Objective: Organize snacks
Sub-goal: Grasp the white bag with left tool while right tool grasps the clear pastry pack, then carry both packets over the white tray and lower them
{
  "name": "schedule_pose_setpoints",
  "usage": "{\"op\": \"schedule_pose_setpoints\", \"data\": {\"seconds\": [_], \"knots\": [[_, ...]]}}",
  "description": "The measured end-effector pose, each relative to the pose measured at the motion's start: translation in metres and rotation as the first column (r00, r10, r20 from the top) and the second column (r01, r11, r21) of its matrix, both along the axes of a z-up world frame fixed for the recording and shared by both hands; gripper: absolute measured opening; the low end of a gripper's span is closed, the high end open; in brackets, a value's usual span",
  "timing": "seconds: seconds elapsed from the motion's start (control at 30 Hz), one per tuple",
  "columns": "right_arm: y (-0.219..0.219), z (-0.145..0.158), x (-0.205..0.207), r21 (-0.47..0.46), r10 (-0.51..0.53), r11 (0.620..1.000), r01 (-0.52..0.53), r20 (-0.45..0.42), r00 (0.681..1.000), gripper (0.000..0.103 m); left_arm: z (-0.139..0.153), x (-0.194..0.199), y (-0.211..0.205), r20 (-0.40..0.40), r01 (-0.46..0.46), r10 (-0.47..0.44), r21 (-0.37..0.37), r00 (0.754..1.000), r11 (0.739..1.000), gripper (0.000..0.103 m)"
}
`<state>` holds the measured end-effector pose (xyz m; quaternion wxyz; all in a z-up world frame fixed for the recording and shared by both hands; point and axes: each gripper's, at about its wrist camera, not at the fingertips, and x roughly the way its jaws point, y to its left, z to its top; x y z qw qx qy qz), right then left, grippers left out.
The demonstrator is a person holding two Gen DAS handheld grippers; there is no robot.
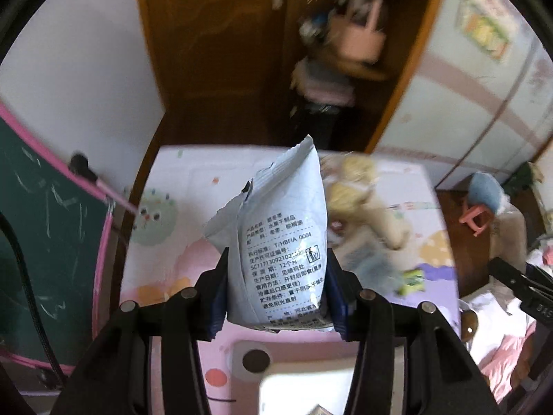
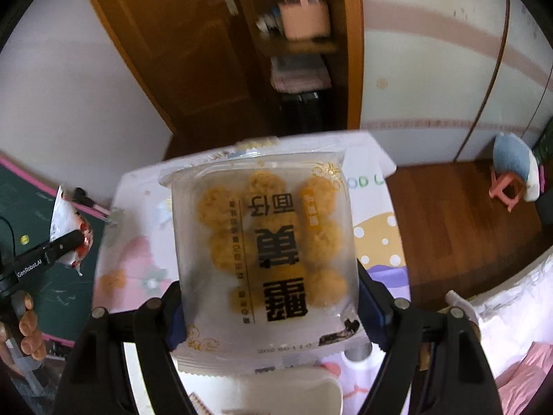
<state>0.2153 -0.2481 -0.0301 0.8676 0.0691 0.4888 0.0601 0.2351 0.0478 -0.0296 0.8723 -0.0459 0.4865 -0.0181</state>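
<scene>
Both snacks airborne: left tool [image 1: 276,287] clamps the pale blue packet [image 1: 281,242], right tool [image 2: 269,307] clamps the cookie pack [image 2: 266,242]. Neither stowed; more remain on the play mat [image 1: 166,242].

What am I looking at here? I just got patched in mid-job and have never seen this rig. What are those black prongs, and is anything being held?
There is no robot arm: a person holds a two-finger gripper in each hand, each with a fisheye camera looking forward along its fingers. The black prongs low in each picture are those fingers.

In the left wrist view, the left gripper is shut on a pale blue snack pouch, held upright, torn at its top. In the right wrist view, the right gripper is shut on a clear pack of round golden snacks. At that picture's left edge you see the left gripper from the side, with the person's fingers below.

Under both lies a pastel patterned play mat, with blurred toys and a small green packet.
</scene>
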Motion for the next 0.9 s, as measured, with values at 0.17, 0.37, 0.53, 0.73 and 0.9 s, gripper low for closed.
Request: {"op": "schedule_pose_setpoints", "data": {"seconds": [0.17, 0.37, 0.53, 0.73, 0.9], "knots": [[0.009, 0.052, -0.059, -0.002, 0.034, 0.999, -0.034, 0.118, 0.992, 0.079, 0.058, -0.058, -0.022, 0.116, 0.081, -0.079, -0.008, 0.990, 0.997, 0.047], [0.020, 0.080, -0.119, -0.022, 0.078, 0.997, -0.075, 0.218, 0.973, 0.079, 0.095, -0.128, -0.042, 0.184, 0.168, -0.165, -0.002, 0.969, 0.986, 0.047], [0.027, 0.085, -0.162, 0.001, 0.090, 0.996, -0.093, 0.252, 0.964, 0.080, 0.098, -0.177, -0.051, 0.186, 0.221, -0.215, -0.011, 0.959, 0.975, 0.047], [0.029, 0.080, -0.196, 0.032, 0.079, 0.995, -0.091, 0.273, 0.959, 0.080, 0.082, -0.216, -0.051, 0.173, 0.237, -0.231, -0.014, 0.958, 0.971, 0.048], [0.034, 0.078, -0.223, 0.024, 0.048, 0.998, -0.058, 0.309, 0.950, 0.080, 0.063, -0.233, -0.050, 0.177, 0.227, -0.218, -0.032, 0.960, 0.973, 0.048]]}}
